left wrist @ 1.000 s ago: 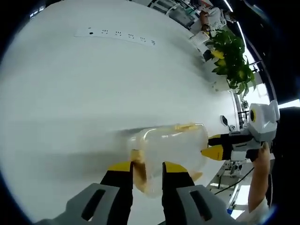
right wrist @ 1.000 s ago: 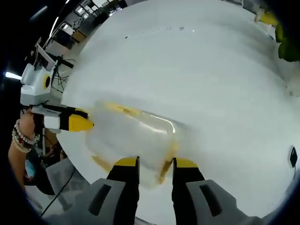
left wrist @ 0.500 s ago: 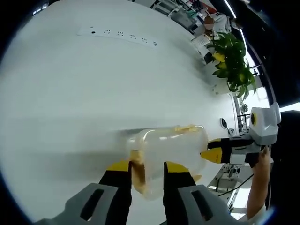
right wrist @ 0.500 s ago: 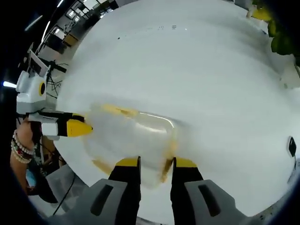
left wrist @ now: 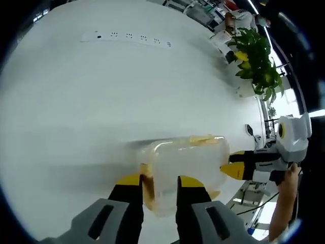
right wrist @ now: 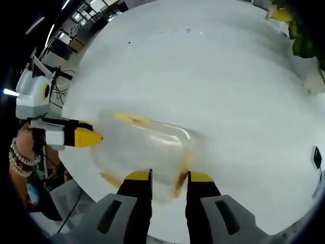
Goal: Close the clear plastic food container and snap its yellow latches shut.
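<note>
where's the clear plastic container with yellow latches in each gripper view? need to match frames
Left gripper view: the clear plastic container with yellow latches sits low, right of centre, above the left gripper.
Right gripper view: low, left of centre, above the right gripper.
Shared landmark: white power strip far across the table.

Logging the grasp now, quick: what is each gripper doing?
Left gripper: closed on one end of the clear container.
Right gripper: closed on the opposite end.

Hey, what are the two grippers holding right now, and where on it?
Both work the clear container. The left gripper and the right gripper each straddle a yellow latch at opposite ends; whether they actually pinch cannot be told.
</note>
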